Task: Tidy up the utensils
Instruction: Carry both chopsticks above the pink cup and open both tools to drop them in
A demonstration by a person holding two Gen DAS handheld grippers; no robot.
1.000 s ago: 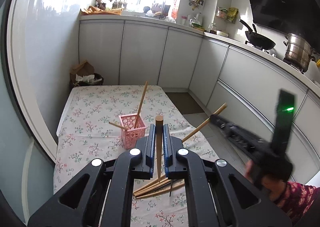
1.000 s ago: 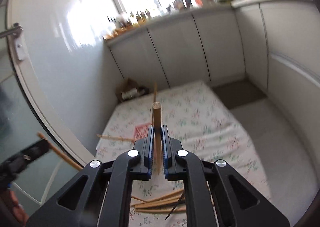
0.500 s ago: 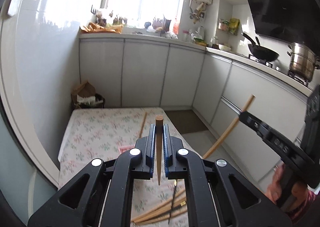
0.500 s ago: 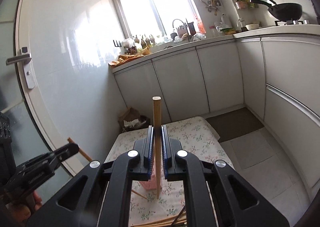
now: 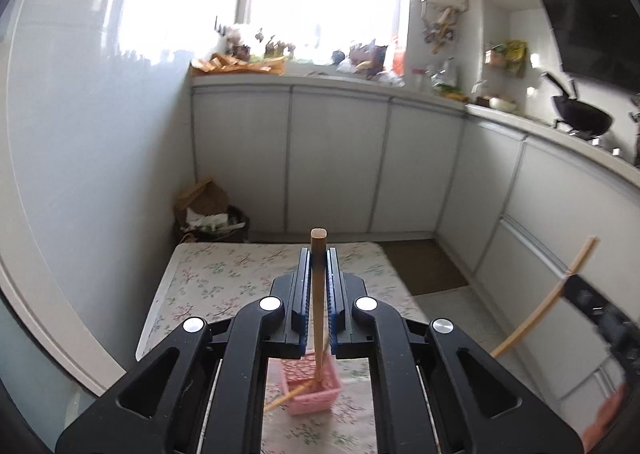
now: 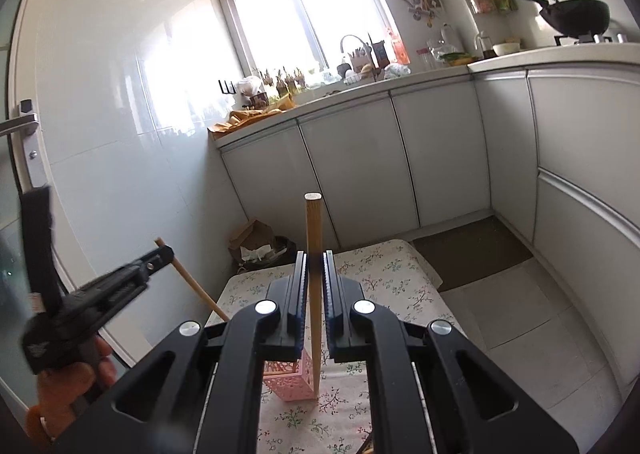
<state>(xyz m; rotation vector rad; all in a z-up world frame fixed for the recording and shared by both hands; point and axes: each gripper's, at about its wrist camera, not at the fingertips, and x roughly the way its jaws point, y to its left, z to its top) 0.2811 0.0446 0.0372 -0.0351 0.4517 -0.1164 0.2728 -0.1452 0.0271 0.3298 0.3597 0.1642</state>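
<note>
My left gripper (image 5: 318, 254) is shut on a wooden chopstick (image 5: 318, 302) held upright, its lower tip over or in the pink lattice basket (image 5: 316, 394) on the floral table (image 5: 224, 278). Another chopstick lies slanted in the basket. My right gripper (image 6: 314, 256) is shut on a second upright chopstick (image 6: 313, 254); its tip hangs beside the pink basket (image 6: 290, 378). The left gripper also shows in the right wrist view (image 6: 162, 254), the right gripper in the left wrist view (image 5: 576, 282).
White kitchen cabinets (image 5: 340, 158) run behind and to the right of the table. A bin with a paper bag (image 5: 208, 210) stands at the table's far left corner. A wok (image 5: 580, 120) sits on the stove. A glass door (image 6: 24, 214) is at left.
Both grippers have risen and moved in over the pink basket, each keeping its chopstick. The loose chopsticks on the table have dropped out of view.
</note>
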